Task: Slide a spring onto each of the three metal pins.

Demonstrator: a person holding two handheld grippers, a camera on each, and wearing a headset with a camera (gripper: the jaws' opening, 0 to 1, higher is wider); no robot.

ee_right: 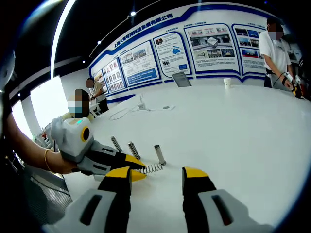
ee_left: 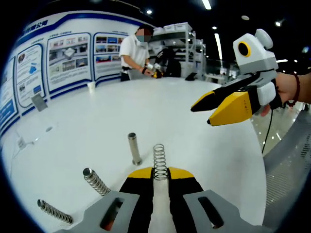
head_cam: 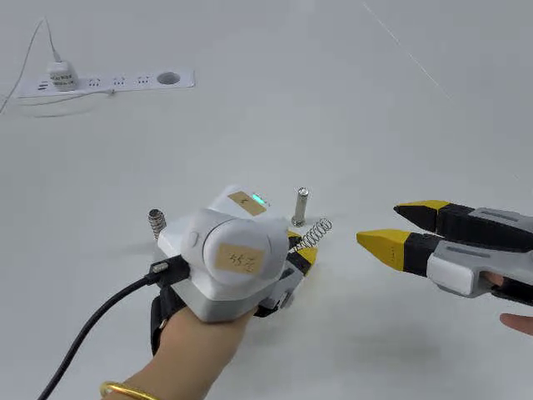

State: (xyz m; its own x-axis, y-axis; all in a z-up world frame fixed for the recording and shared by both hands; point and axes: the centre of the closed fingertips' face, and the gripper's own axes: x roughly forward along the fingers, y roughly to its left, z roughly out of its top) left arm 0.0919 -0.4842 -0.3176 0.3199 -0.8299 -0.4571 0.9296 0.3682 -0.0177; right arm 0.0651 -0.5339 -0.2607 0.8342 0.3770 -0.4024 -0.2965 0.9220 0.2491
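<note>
My left gripper [head_cam: 301, 250] is shut on the lower end of a loose spring [head_cam: 315, 233], which sticks out from its yellow tips toward a bare metal pin [head_cam: 300, 206] standing just beyond. In the left gripper view the spring [ee_left: 159, 162] rises between the jaws, the bare pin [ee_left: 133, 148] stands slightly left of it, and two pins wearing springs [ee_left: 95, 180] [ee_left: 53, 212] stand further left. One sprung pin [head_cam: 156, 223] shows beside the left gripper's housing. My right gripper [head_cam: 379, 223] hovers open to the right, holding nothing.
A white power strip [head_cam: 108, 82] with a plugged adapter [head_cam: 62, 75] lies at the far left of the white table [head_cam: 375, 100]. A black cable trails from the left gripper. A paper cup [ee_right: 227, 82] stands far across the table, and people stand beyond it.
</note>
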